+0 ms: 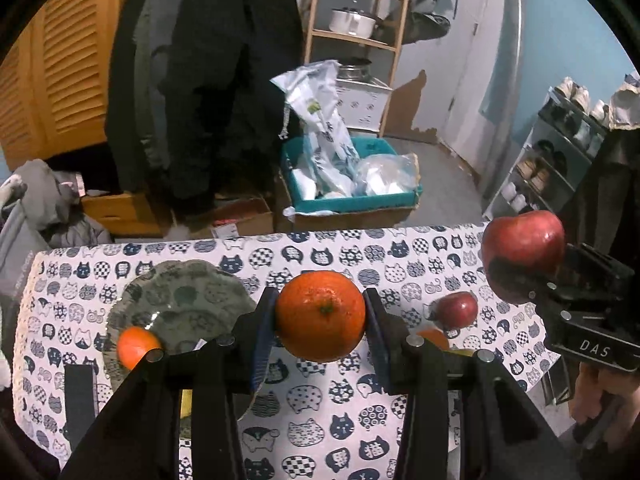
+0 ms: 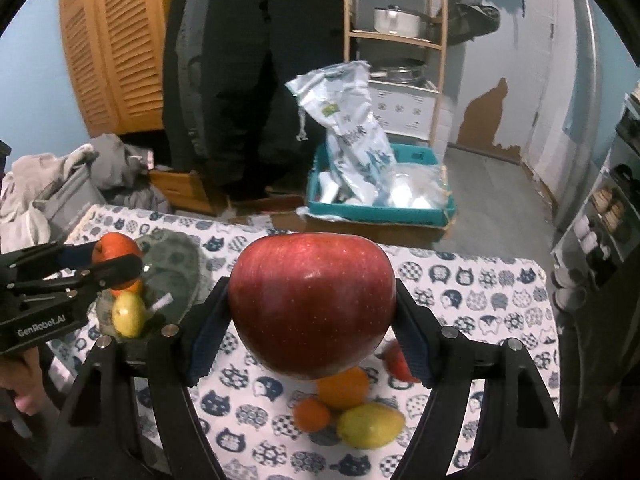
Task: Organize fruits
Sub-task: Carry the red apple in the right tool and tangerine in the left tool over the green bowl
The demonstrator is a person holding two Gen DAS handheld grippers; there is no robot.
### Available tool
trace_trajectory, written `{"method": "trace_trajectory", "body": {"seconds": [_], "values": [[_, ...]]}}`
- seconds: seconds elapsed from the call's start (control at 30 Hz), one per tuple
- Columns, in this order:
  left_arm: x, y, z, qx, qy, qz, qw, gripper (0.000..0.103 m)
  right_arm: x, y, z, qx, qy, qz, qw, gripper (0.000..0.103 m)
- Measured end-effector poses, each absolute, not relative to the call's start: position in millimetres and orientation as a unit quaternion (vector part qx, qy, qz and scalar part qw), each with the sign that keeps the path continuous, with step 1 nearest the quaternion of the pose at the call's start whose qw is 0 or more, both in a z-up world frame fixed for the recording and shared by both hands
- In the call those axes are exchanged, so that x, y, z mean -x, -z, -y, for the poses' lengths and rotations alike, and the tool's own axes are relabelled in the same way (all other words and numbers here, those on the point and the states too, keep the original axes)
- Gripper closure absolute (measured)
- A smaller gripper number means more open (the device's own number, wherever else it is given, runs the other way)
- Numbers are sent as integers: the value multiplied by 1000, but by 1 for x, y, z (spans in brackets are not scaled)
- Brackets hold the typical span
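The big red apple point(image 2: 314, 304) is round, smooth and shiny with tiny pale dots. The right hand-held gripper point(image 2: 312, 320) has its two jaws pressed on the apple's sides and holds it up above the table point(image 2: 500, 300). In the left wrist view the same apple shows at the right edge, up in the air.

The orange point(image 1: 320, 316) is round with bumpy skin and a small green stem spot. The left hand-held gripper point(image 1: 320, 324) is closed tight on it, one blue ridged pad on each side, and it is off the table too.

A green plate point(image 1: 180, 304) with a wavy rim sits on the left part of the table. It looks shiny like glass and has cat shapes on it. A smaller orange point(image 1: 138, 346) sits at its edge, and a yellow lemon point(image 2: 128, 314) is beside it.

On the table under the apple lies a little pile of fruit: another orange point(image 2: 344, 388), a tiny orange point(image 2: 312, 414) and a yellow lemon point(image 2: 370, 424), all touching. A small red apple point(image 1: 458, 310) lies just beside them.

The table wears a white cloth point(image 1: 340, 392) with dark blue cat faces.

Behind the table, a blue box point(image 1: 352, 200) on the floor holds crinkly plastic bags point(image 1: 324, 128). A wooden shelf point(image 1: 356, 40) holds a white pot point(image 1: 352, 20).
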State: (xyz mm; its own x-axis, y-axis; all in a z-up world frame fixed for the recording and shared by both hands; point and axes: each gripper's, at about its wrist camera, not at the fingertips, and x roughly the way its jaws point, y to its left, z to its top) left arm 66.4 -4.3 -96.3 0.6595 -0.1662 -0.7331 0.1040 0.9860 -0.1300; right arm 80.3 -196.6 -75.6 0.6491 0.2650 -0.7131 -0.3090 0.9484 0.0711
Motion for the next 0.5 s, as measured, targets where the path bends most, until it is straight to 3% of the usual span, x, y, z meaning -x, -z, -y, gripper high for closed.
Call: {"method": "trace_trajectory", "body": {"seconds": [0.5], "values": [[-64, 103, -56, 66, 20, -405, 912, 60, -100, 75, 130, 40, -203, -390, 898, 27]]}}
